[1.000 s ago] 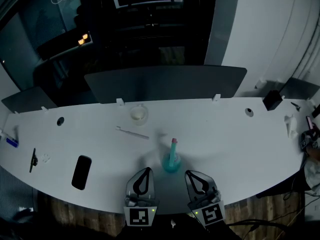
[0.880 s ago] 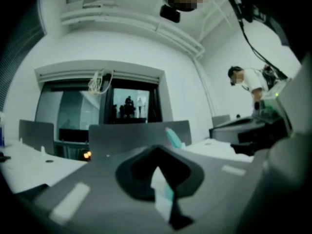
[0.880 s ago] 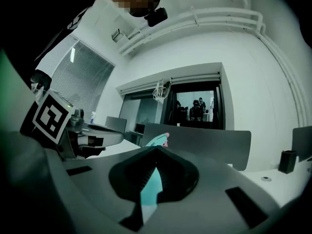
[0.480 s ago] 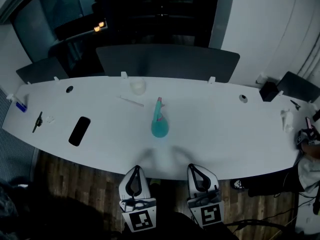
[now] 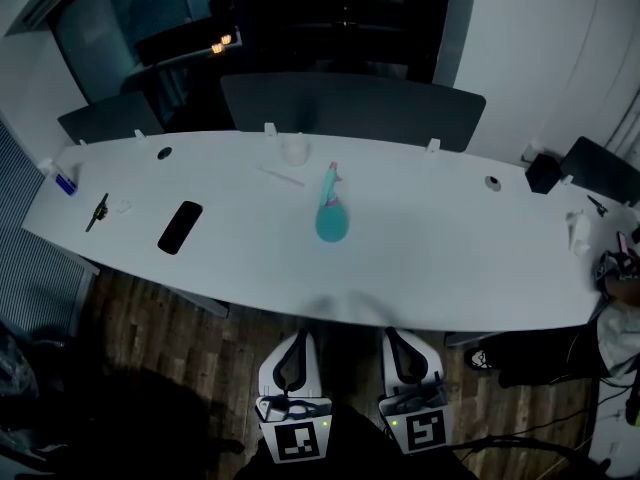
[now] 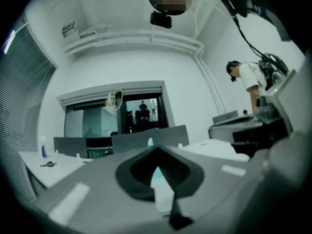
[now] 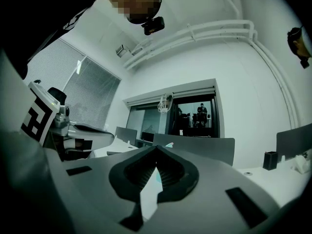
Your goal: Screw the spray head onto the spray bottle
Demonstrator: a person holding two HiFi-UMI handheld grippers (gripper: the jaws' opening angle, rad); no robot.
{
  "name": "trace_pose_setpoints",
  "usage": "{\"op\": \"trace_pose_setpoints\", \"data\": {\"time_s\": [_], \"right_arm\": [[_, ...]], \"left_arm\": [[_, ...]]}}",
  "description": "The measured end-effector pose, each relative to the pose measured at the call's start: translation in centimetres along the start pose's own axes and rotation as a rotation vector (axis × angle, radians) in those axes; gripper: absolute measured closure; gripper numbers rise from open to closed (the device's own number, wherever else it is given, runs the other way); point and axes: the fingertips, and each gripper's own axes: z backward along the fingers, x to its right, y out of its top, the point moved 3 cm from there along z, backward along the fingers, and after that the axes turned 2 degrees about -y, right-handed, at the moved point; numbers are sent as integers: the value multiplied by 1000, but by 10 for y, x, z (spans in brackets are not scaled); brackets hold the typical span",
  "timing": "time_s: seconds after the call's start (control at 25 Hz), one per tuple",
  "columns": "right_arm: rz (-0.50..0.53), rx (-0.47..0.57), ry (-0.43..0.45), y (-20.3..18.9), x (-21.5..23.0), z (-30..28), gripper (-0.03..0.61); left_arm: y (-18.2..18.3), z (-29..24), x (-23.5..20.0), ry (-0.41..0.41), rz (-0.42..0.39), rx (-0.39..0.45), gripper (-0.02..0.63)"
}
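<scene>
A teal spray bottle [image 5: 331,220] with a pink spray head [image 5: 331,176] on top stands upright near the middle of the white table [image 5: 450,258]. Both grippers are over the wooden floor in front of the table's near edge, well short of the bottle. My left gripper [image 5: 299,338] is shut with nothing in it, and so is my right gripper [image 5: 392,334]. In the left gripper view the left gripper [image 6: 157,151] has its jaws together, and a sliver of the teal bottle [image 6: 156,175] shows behind them. In the right gripper view the right gripper [image 7: 156,149] is likewise shut and empty.
On the table's left part lie a black phone [image 5: 180,227], a black pen-like tool [image 5: 97,211] and a thin white stick [image 5: 282,177]. A white cup [image 5: 294,149] stands at the back, with a dark partition [image 5: 350,108] behind it. A black box [image 5: 543,175] sits far right.
Both grippers have drawn back from the table's near edge and now hang over the floor. The bottle looks farther away and higher in the head view; it stays where it stood.
</scene>
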Motion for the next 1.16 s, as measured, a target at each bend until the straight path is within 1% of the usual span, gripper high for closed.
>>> {"op": "trace_pose_setpoints", "data": {"time_s": [0.12,0.28,0.36,0.52,0.68,0.88,1.16], "right_arm": [[2,16,-9,8,-2,5,574],[11,36,-12,16,-7,7,574],[20,39,-17,19,-11,10,574],[35,41,-20,20,-16,14,574],[48,44,-20,23,-19,15,574],[56,44,-36,24,-17,16,574],[71,28,-45,22,-16,17,574]], "left_arm": [[5,7,4,-9,-2,18,612],[14,11,3,-16,-25,76,612],[17,12,1,-20,-14,100,612],[18,16,-1,-20,-14,114,612],[20,19,-3,-31,-62,120,612],[22,18,-3,-27,-40,144,612],[26,14,-2,-42,-49,164,612]]}}
